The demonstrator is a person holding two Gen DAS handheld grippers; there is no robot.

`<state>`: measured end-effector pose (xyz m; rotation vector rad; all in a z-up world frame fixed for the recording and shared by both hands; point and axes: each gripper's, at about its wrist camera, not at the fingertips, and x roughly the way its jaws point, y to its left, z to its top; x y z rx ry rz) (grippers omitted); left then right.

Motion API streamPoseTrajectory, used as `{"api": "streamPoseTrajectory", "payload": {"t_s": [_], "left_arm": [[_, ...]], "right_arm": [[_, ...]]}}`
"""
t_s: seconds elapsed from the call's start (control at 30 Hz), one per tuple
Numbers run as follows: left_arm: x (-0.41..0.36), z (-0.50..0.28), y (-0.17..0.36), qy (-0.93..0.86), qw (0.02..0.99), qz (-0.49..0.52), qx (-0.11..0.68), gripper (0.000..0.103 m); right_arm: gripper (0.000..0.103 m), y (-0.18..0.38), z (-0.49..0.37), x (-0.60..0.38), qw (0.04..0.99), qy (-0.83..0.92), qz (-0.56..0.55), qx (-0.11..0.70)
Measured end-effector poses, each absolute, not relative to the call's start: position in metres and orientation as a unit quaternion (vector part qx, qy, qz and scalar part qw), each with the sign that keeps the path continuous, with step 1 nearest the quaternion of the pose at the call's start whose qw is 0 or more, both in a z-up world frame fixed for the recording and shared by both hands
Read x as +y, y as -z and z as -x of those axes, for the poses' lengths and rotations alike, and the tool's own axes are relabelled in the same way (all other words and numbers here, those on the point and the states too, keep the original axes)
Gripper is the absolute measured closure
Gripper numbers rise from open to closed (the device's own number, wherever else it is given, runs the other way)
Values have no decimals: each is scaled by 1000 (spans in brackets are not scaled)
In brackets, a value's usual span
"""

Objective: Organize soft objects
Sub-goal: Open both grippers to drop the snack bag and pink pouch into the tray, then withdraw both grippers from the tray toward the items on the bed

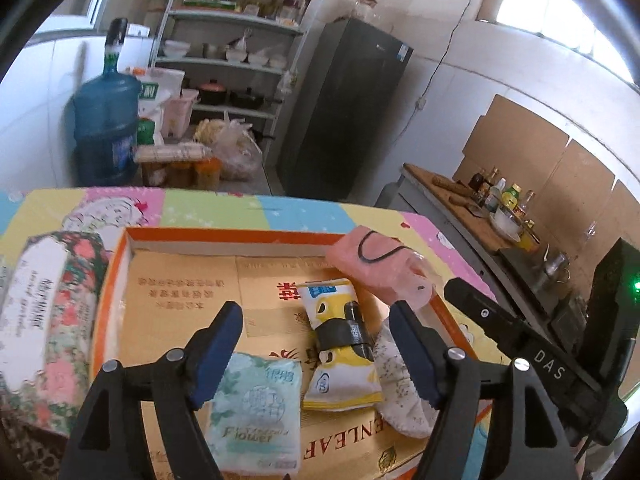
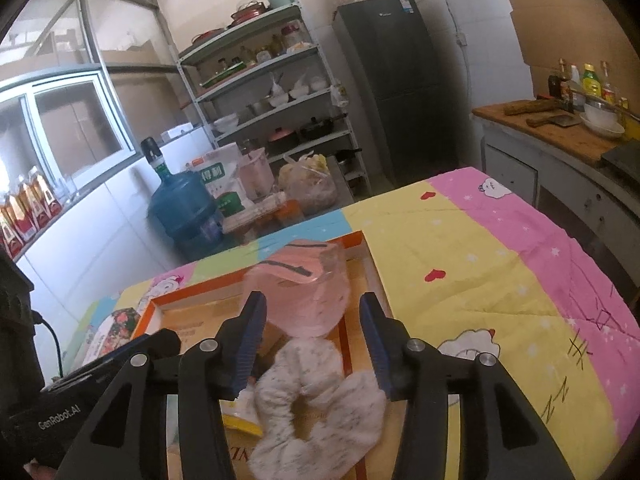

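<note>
Both tools released: left tool (image 1: 316,356), right tool (image 2: 312,340) over orange box (image 1: 224,236).

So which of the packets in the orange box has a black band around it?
The yellow-and-white packet, mid-box. A black band wraps its middle, while the pale green tissue pack beside it and the pink pack on the rim have none.

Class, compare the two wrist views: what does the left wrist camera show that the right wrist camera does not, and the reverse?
Only the left wrist view shows the green Flower tissue pack and the whole yellow snack packet lying in the orange-rimmed box.

Only the right wrist view shows the white scrunchie in full and the red bottles by the window.

Both show the pink pouch, blue water jug, dark fridge, and open jaws.
</note>
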<state>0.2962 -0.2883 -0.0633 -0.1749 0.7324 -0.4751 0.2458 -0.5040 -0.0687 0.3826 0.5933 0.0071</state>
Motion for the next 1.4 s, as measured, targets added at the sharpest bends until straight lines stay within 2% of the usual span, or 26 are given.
{"api": "streamPoseTrajectory", "payload": {"t_s": [0.13, 0.2, 0.6, 0.73, 1.4], "left_arm": [[-278, -281, 52, 238, 914, 72, 321, 22], [-273, -272, 47, 245, 919, 64, 302, 14], [-239, -218, 18, 255, 938, 27, 235, 13], [-222, -199, 9, 245, 946, 6, 212, 13], [-130, -160, -2, 163, 967, 8, 198, 13]], "right_arm": [[53, 65, -233, -497, 939, -4, -187, 287], [53, 62, -228, -492, 941, -4, -184, 285], [52, 39, -184, -444, 957, 9, -145, 252], [44, 29, -166, -425, 963, 18, -131, 235], [44, 9, -138, -337, 969, -22, -101, 225]]}}
